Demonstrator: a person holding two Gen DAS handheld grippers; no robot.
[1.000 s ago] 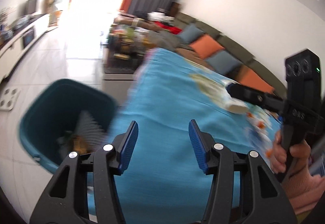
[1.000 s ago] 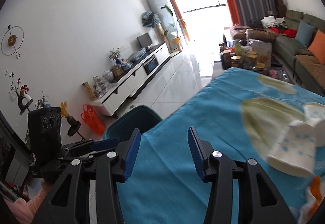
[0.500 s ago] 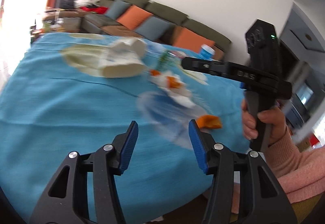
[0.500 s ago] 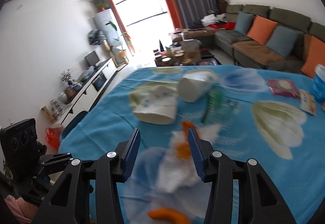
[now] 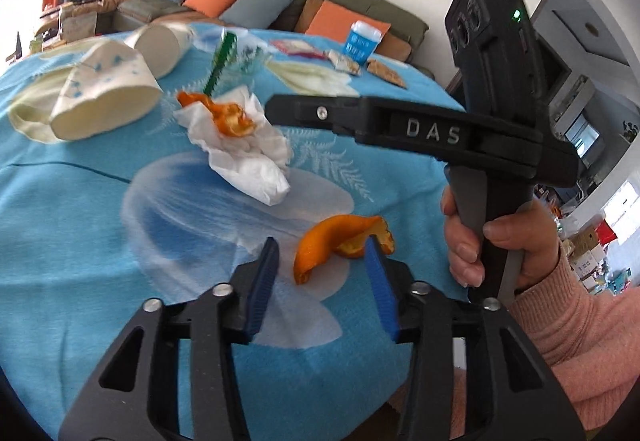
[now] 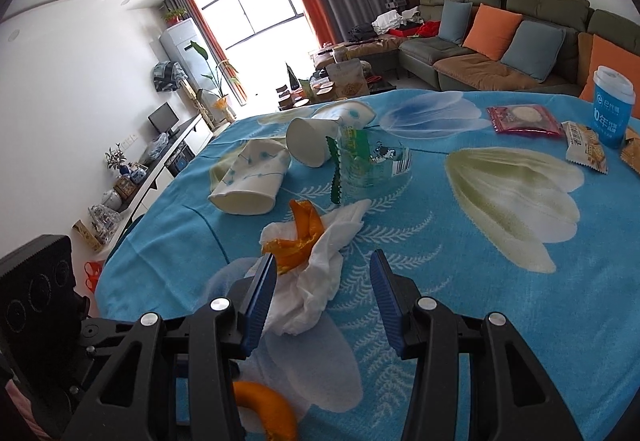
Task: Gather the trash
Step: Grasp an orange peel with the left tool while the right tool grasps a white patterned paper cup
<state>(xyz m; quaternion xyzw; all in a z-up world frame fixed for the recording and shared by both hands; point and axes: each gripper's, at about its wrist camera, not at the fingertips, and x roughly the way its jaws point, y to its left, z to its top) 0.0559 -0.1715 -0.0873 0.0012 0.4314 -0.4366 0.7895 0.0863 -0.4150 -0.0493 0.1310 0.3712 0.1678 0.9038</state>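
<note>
A curled orange peel [image 5: 340, 241] lies on the blue flowered tablecloth [image 5: 80, 241] between the jaws of my left gripper [image 5: 324, 261]. Those jaws are closing and the pads do not press on the peel. A crumpled white tissue [image 6: 320, 281] with more orange peel [image 6: 298, 241] on top sits between the fingers of my right gripper [image 6: 322, 269], which is open. In the left wrist view the right gripper [image 5: 280, 107] reaches in from the right over the tissue [image 5: 248, 157], held by a hand in a pink sleeve.
Two paper cups [image 6: 250, 181] [image 6: 310, 143] lie on their sides further back, beside a clear wrapper with a green strip [image 6: 360, 157]. A blue cup [image 6: 612, 101] and snack packets [image 6: 524, 119] are at the far right. A sofa [image 6: 500, 45] lies beyond the table.
Both views swung from the teal bin and floor onto the trash on the table. My left gripper came down around the lone orange peel and narrowed; the right one settled over the tissue.
</note>
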